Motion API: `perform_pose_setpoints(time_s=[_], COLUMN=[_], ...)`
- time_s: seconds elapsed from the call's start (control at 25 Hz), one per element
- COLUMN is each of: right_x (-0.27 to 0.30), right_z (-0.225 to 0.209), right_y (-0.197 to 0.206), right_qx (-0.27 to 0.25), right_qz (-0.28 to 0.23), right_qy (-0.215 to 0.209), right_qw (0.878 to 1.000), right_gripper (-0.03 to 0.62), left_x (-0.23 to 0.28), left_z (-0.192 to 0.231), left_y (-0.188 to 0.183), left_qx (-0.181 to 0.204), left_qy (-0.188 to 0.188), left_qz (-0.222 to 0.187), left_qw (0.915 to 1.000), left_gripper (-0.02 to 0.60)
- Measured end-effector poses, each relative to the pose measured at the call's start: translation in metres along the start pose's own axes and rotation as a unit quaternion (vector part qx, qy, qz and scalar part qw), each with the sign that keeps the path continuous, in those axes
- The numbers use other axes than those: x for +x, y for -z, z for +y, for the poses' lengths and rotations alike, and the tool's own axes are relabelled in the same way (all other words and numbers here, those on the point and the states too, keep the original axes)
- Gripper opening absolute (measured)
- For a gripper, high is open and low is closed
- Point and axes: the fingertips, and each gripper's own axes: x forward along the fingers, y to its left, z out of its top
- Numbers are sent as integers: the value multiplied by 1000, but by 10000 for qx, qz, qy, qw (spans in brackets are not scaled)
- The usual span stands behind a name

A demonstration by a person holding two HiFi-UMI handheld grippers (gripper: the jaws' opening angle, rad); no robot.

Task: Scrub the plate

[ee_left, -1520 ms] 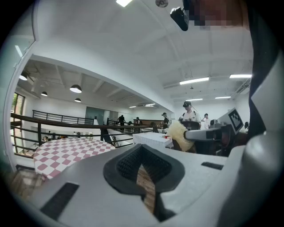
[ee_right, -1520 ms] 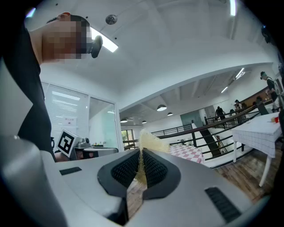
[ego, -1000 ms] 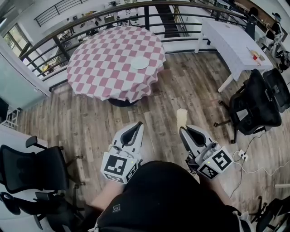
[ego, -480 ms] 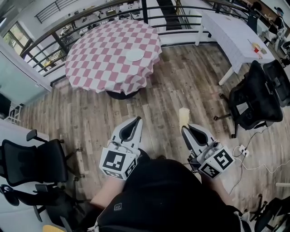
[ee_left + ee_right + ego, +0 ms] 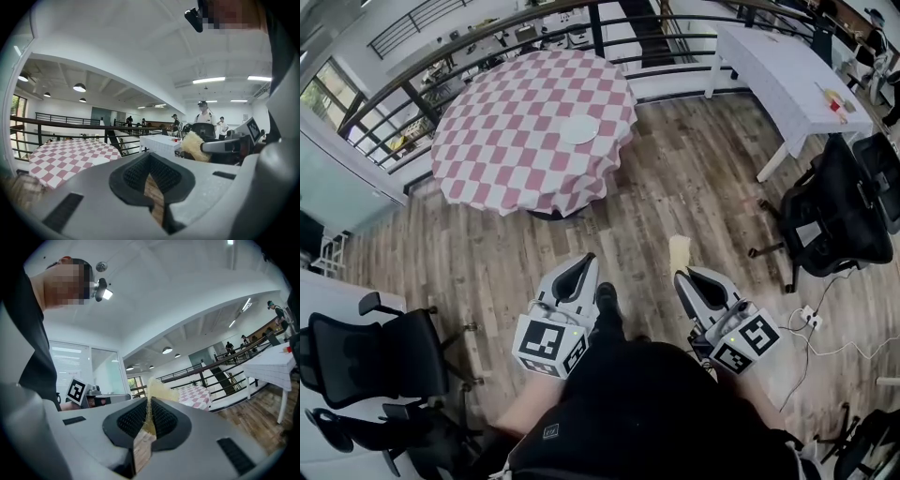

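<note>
Your right gripper (image 5: 683, 274) pinches the sponge (image 5: 678, 249); your left gripper (image 5: 585, 262) is closed, empty; the plate (image 5: 578, 129) lies well off on the table (image 5: 487, 141); scrubbing looks unstarted.

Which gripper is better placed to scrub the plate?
The right gripper: its jaws clamp the yellow scrubber. The left gripper is shut on nothing. The plate lies far from both.

White plate (image 5: 579, 129), pink-white checked tablecloth (image 5: 502, 136), yellow scrubber (image 5: 679, 250)
</note>
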Motion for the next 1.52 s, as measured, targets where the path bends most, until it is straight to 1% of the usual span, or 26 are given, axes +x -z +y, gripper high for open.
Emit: perform_pose_setpoints(time_s=[0.12,0.2,0.28,0.36,0.56,0.76,0.96,1.16,1.36,1.52], right_x=[64,88,93,105,169,214,232,252,283,318], right_z=[-14,-25,-33,-39,-53,-57,-72,-97,-133,-179], right_y=[-21,-11,9,19,14,11,22,24,13,-8], right_qx=[102,104,66,95,162,66,189,309,342,305], right_qz=[72,147,207,254,471,600,854,931,960,956], right_qy=[-38,-131,-230,-284,-301,-310,-223,-229,-497,-820], right_qw=[9999,9998,9995,9992,9983,9977,9959,9949,9936,9916], right_gripper=[34,34,34,34,34,34,34,34,34,34], left_x=[35,52,61,69,90,105,122,148,184,225], left_z=[53,69,71,81,139,182,205,218,236,254], left_y=[-26,-19,0,10,-1,6,11,17,14,-4], left_qx=[-42,-49,-33,-63,-162,-335,-480,-554,-626,-664], left_qy=[74,101,93,78,94,100,87,63,-130,-444], left_qz=[44,1,-46,-54,-134,-58,37,209,344,358], left_qw=[10000,9999,9999,9999,9997,9994,9988,9982,9974,9962], left_gripper=[6,6,6,6,6,6,6,6,6,6])
